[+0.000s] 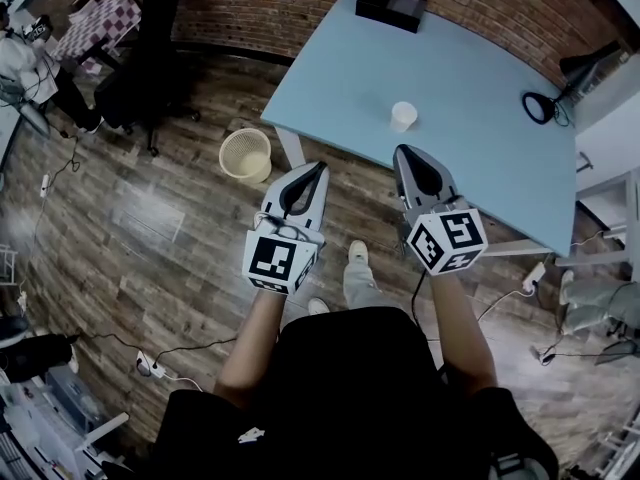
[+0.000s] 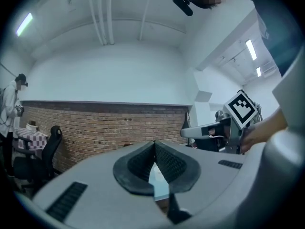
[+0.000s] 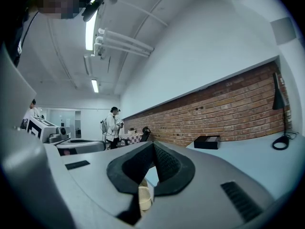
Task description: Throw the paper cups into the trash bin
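A white paper cup (image 1: 403,116) stands upright on the light blue table (image 1: 470,158), a short way beyond my right gripper (image 1: 403,151). That gripper is shut and holds nothing. In the right gripper view its jaws meet at the tips (image 3: 152,143), and the pale ribbed cup (image 3: 144,197) shows through the gap beneath them. A cream mesh trash bin (image 1: 246,154) stands on the wooden floor by the table's left corner. My left gripper (image 1: 319,166) hangs to the right of the bin, shut and empty, its tips together (image 2: 154,142).
A black box (image 1: 390,6) sits at the table's far end and a black lamp base (image 1: 540,106) at its right side. A black office chair (image 1: 150,68) stands left of the bin. Cables lie on the floor. A person (image 3: 112,127) stands far off.
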Demonstrator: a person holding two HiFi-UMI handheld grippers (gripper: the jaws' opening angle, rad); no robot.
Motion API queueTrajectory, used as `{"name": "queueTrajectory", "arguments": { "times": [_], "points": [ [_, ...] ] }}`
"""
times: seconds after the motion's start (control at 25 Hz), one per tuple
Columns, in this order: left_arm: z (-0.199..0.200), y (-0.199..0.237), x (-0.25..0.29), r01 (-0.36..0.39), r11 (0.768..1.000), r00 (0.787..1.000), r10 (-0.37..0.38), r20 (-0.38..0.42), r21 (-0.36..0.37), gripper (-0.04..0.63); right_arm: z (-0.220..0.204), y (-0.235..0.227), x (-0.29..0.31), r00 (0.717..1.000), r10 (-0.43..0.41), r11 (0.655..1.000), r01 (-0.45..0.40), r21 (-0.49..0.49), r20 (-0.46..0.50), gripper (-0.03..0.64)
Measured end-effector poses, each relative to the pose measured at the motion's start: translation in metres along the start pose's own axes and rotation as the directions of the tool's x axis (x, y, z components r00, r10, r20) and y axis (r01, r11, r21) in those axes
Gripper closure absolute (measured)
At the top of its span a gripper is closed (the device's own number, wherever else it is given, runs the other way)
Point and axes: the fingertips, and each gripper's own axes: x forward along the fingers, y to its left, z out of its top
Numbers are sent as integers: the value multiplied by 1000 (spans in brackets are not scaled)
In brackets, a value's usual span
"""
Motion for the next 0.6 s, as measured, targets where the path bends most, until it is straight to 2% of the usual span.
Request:
{"name": "queueTrajectory", "arguments": {
  "times": [0.28,0.6],
  "points": [
    [-11,2,52,27,1000,999,-27,-32,-8,586,0,-42,24,1000,-16,1000,16,7,-18,612],
    [-36,-10,114,117,993,988,-119,-94,-33,586,-17,-97,38,996,-72,997,74,37,-49,612]
  ]
}}
